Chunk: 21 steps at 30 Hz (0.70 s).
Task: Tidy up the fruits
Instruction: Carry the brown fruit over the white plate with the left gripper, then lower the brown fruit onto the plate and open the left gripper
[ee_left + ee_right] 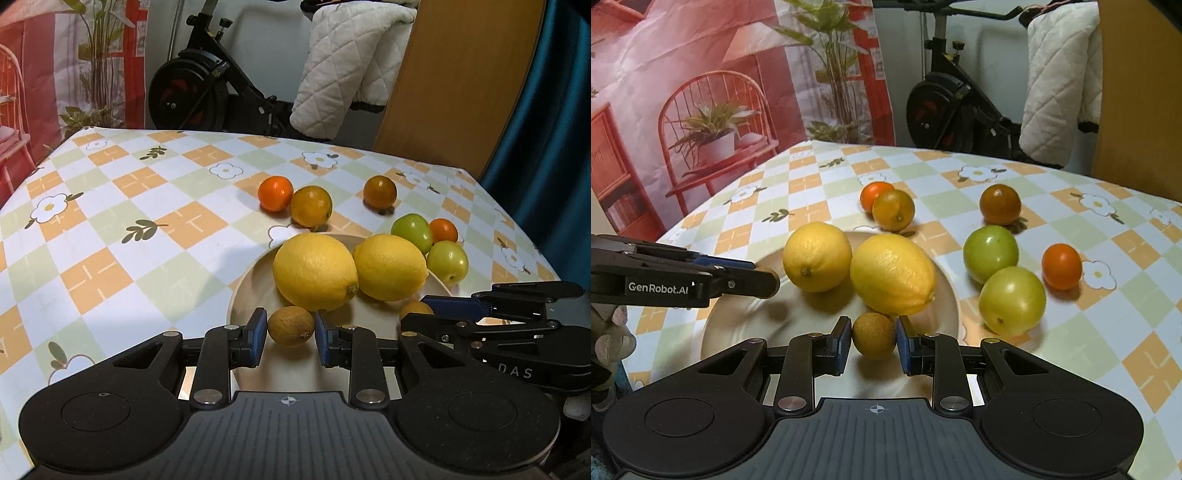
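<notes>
My left gripper (290,325) is shut on a small brown round fruit (290,325), held just above the near rim of a beige plate (255,288). My right gripper (874,335) is shut on a second small brown fruit (874,334) over the same plate (738,321). Two lemons (314,271) (389,267) lie side by side in the plate. Each gripper shows in the other's view: the right gripper (415,310) at the plate's right side, the left gripper (772,282) at its left.
On the checked tablecloth beyond the plate lie two green fruits (990,253) (1012,304) and several small oranges (894,209) (1000,204) (1062,266). An exercise bike (207,92) and a quilted cover (347,62) stand behind the table's far edge.
</notes>
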Motion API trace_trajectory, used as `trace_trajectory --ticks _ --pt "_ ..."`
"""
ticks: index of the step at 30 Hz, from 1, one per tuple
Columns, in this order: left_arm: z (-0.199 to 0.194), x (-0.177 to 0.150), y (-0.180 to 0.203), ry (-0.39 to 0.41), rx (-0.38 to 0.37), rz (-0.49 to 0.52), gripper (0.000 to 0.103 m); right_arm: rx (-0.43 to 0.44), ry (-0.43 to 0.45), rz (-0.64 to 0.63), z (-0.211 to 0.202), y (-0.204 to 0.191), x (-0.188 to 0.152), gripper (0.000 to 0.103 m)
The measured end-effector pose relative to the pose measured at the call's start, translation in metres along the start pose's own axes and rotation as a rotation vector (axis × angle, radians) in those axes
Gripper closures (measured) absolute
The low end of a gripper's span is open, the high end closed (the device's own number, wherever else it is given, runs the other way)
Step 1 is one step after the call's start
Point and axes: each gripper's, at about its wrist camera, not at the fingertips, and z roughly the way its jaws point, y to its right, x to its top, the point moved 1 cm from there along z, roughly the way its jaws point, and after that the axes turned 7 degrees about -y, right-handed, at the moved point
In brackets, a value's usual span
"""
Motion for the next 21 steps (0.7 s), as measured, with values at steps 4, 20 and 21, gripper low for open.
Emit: trace_trajectory --ticks 4,20,21 --pt "0.0020 0.0003 0.0007 0.000 0.011 0.006 0.073 0.000 -0.006 -0.010 0.0044 -0.0028 0.0017 0.079" --pt "0.0080 0.0009 -0.0017 0.000 0.070 0.003 0.073 -0.080 -0.003 -0.015 0.0075 0.0015 0.0023 0.079" --pt "0.0079 0.0009 -0.0016 0.001 0.071 0.003 0.073 -0.084 -0.004 -0.015 0.0077 0.0018 0.0022 0.079"
